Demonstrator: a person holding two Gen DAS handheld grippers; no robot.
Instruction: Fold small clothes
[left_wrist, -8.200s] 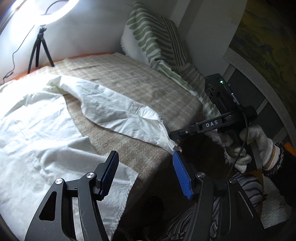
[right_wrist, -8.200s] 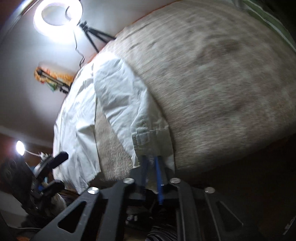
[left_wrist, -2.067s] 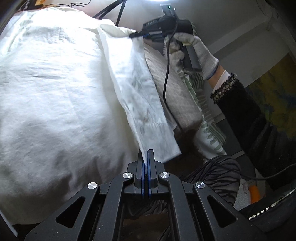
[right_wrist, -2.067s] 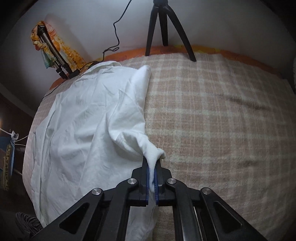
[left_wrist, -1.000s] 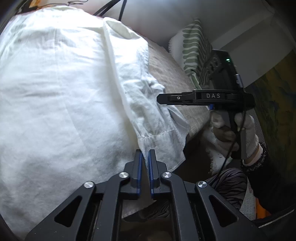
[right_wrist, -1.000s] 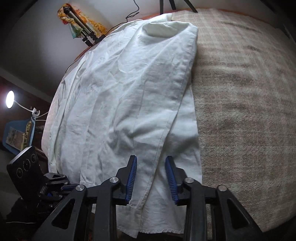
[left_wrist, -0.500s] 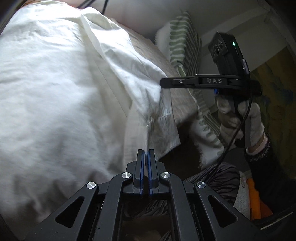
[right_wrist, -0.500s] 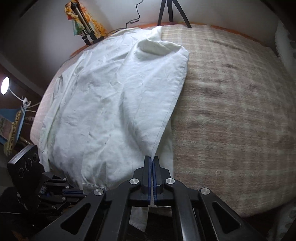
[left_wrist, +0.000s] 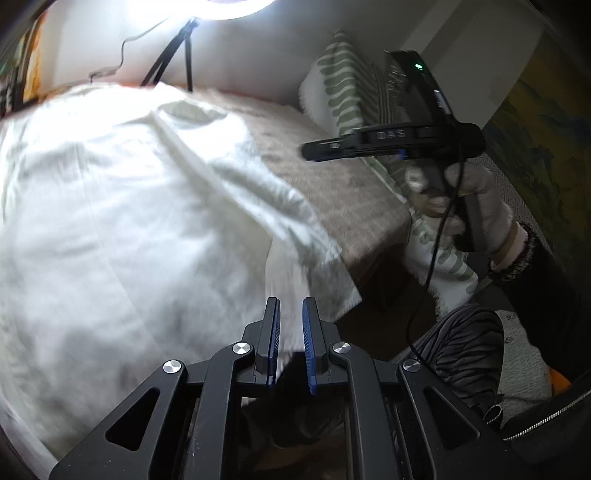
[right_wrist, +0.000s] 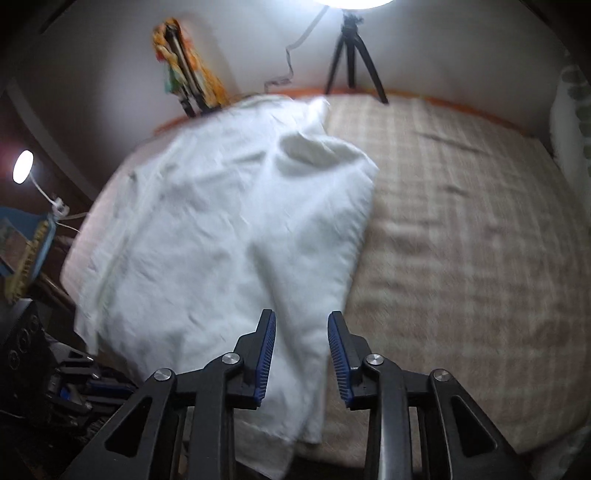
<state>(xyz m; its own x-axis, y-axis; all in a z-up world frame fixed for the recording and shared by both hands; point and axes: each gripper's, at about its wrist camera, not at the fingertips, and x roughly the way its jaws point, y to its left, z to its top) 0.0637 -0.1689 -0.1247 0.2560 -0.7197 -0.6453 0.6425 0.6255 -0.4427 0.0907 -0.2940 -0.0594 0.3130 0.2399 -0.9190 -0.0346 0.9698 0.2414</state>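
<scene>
a bed (right_wrist: 461, 229) with a checked beige blanket fills the room, lit hard by a ring light on a tripod (right_wrist: 352, 55) at the far wall, with a green-striped pillow (left_wrist: 343, 88) propped off to the right. the white shirt (right_wrist: 229, 229) lies spread over the left half of the bed, one side turned in over the body, its long axis running from the near edge away toward the wall.

the right gripper (right_wrist: 301, 350) hangs over the near hem with its jaws well apart and nothing between them; the folded edge lies directly under and ahead of it. the left gripper (left_wrist: 290, 347) sits at the same near edge, jaws parted only a little, cloth just in front of and partly between the pads but not pinched as far as i can tell. both are close to the hem, the right one nearer the folded side.

no containers anywhere in sight. i'd guess the next fold takes the near hem up toward the collar.
</scene>
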